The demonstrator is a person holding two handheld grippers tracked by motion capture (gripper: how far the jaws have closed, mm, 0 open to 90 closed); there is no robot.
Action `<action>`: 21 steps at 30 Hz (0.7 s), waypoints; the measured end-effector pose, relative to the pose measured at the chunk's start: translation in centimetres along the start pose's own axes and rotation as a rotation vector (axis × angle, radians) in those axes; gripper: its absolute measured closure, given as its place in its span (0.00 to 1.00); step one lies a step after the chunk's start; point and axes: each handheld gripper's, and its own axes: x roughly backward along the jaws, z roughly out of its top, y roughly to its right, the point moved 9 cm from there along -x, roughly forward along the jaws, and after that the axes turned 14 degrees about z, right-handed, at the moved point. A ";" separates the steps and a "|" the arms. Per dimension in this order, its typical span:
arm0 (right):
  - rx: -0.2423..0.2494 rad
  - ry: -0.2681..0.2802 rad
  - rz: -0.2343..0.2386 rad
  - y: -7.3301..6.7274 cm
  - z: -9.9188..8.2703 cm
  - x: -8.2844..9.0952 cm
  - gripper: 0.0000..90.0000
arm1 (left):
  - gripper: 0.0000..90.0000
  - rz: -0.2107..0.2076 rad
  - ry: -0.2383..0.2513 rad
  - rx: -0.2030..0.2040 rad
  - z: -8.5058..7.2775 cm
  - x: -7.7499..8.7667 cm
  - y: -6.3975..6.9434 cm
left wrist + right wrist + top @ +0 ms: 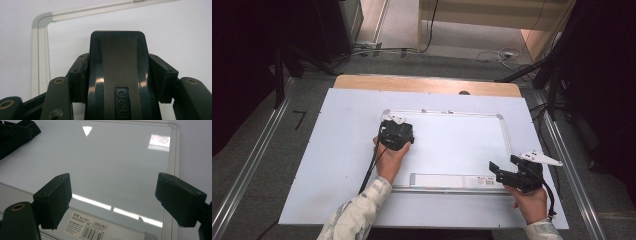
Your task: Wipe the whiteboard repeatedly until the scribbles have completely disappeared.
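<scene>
My left gripper (pixel 120 75) clamps a black plastic eraser (pixel 119 75), a rounded block with glossy edges and a matte, grainy strip down its back; both pads press its sides. It sits on the smooth whiteboard (pixel 452 145) near the board's rounded pale frame corner at about ten o'clock. The whiteboard is a glossy rectangle with a thin metal-look frame, lying flat on a matte white sheet (pixel 342 150) on the table. My right gripper (pixel 120 200) hangs over the board's five o'clock corner, jaws spread wide, holding nothing, above a barcode label (pixel 87 228).
</scene>
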 end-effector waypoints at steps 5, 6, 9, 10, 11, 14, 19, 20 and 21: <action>-0.002 0.000 0.002 0.0 0.0 0.0 0.14 | 0.47 0.021 -0.012 0.013 1.3 -1.3 -0.1; -0.001 -0.001 0.002 0.0 0.0 0.0 0.14 | 0.47 0.024 -0.013 0.019 1.5 -1.5 0.0; -0.001 0.000 0.003 0.0 0.0 -0.1 0.14 | 0.47 0.033 -0.018 0.012 2.1 -2.0 0.3; -0.001 0.000 0.004 0.0 0.0 -0.1 0.14 | 0.47 0.032 -0.019 0.011 2.2 -2.1 0.5; -0.001 0.000 0.005 0.0 0.1 -0.1 0.14 | 0.47 0.032 -0.019 0.018 2.3 -2.2 0.7; 0.001 0.001 0.006 0.0 0.1 -0.1 0.14 | 0.47 0.016 -0.016 0.007 2.3 -2.0 1.5; 0.002 -0.002 0.006 0.0 0.1 -0.2 0.14 | 0.47 -0.011 -0.012 -0.028 1.5 -0.8 3.2; 0.003 -0.002 0.006 0.0 0.1 -0.1 0.14 | 0.47 -0.014 -0.010 -0.029 1.3 -0.6 3.4; 0.003 -0.001 0.006 0.0 0.1 -0.1 0.14 | 0.47 -0.017 -0.008 -0.031 1.0 -0.3 3.5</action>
